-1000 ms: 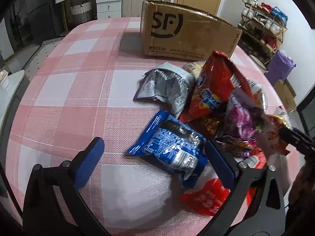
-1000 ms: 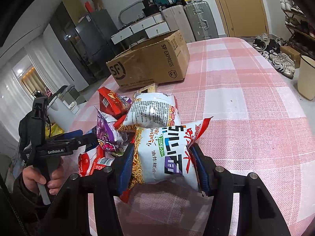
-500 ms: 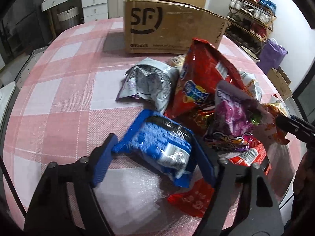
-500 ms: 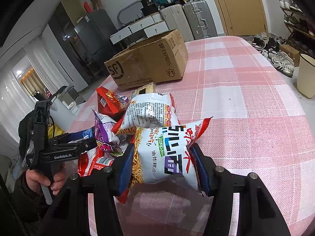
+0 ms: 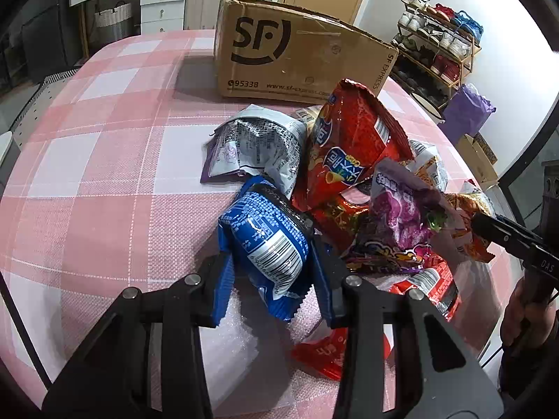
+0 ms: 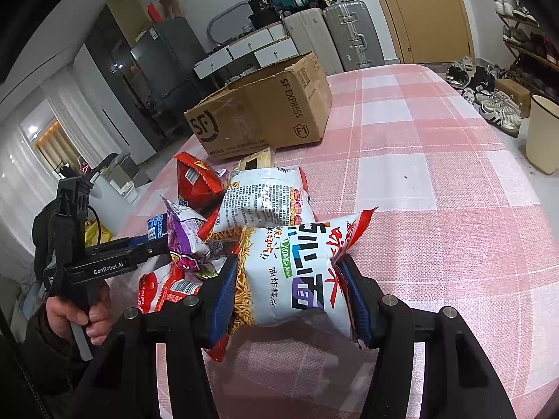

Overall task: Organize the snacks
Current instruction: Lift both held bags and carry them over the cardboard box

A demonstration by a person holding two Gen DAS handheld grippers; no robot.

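My left gripper (image 5: pixel 270 272) is shut on a blue snack packet (image 5: pixel 265 237) at the near edge of a pile of snack bags. The pile holds a red chip bag (image 5: pixel 349 146), a silver-white bag (image 5: pixel 255 146) and a purple bag (image 5: pixel 401 216). My right gripper (image 6: pixel 290 300) is shut on a white noodle-snack bag (image 6: pixel 297 269), held just above the tablecloth. Another white bag (image 6: pixel 265 199) lies behind it. The left gripper also shows in the right wrist view (image 6: pixel 104 262).
An open SF cardboard box (image 5: pixel 297 52) stands at the far side of the pink checked table (image 5: pixel 104 139); it also shows in the right wrist view (image 6: pixel 258 111). A shoe rack (image 5: pixel 436 49) and a purple bag (image 5: pixel 468 111) stand beyond the table's right edge.
My left gripper moved forward and closed on the blue packet, which now stands more upright between the fingers. The right gripper kept its hold on the noodle-snack bag and barely moved.
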